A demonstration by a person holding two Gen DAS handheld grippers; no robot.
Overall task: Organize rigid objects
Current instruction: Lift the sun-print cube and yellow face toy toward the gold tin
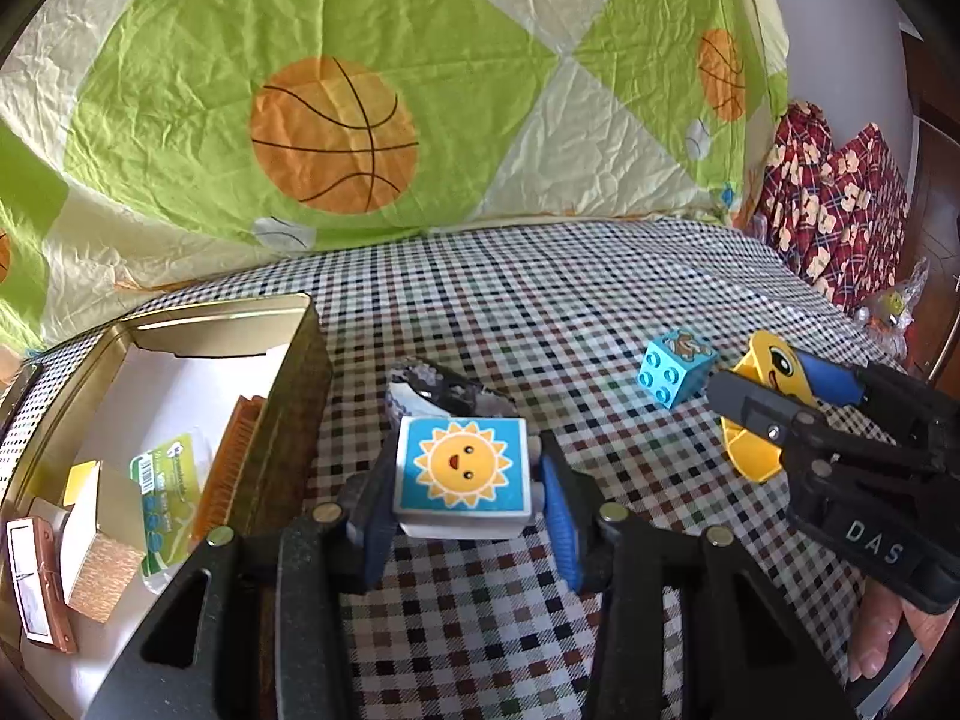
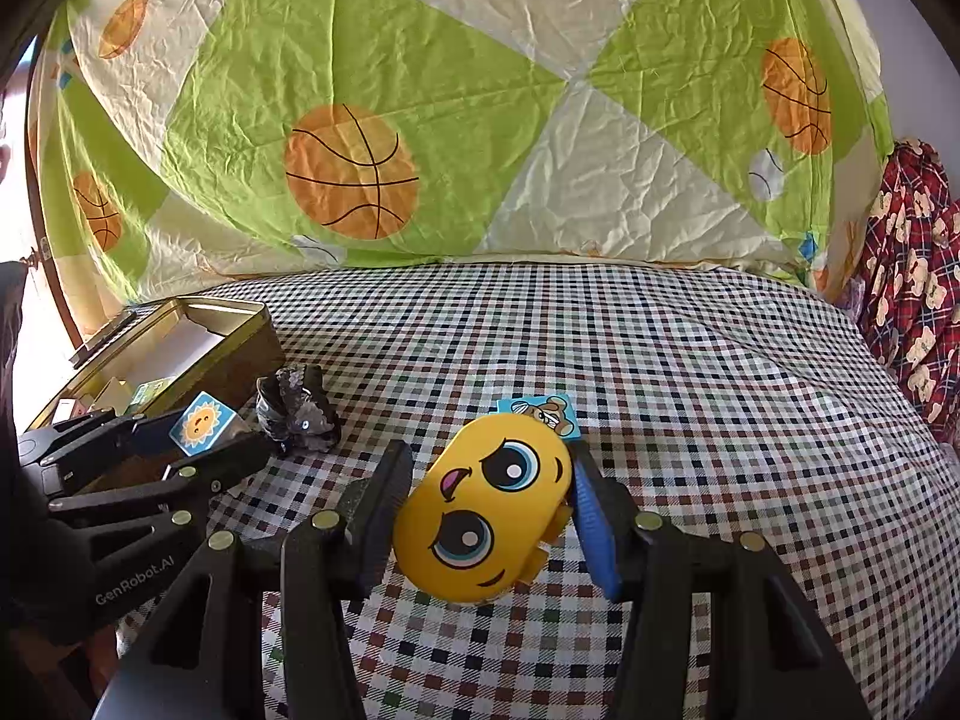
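Observation:
My left gripper is shut on a white block with a blue sun picture and holds it above the checked cloth, just right of the open gold tin. It also shows in the right wrist view. My right gripper is shut on a yellow oval toy with a cartoon face; in the left wrist view this toy is at the right. A light blue brick with a bear picture lies on the cloth, partly hidden behind the yellow toy in the right wrist view.
The tin holds small boxes, a green card and a brown comb-like piece. A dark crumpled object lies beside the tin. A green basketball quilt stands behind; red patterned fabric is at the far right.

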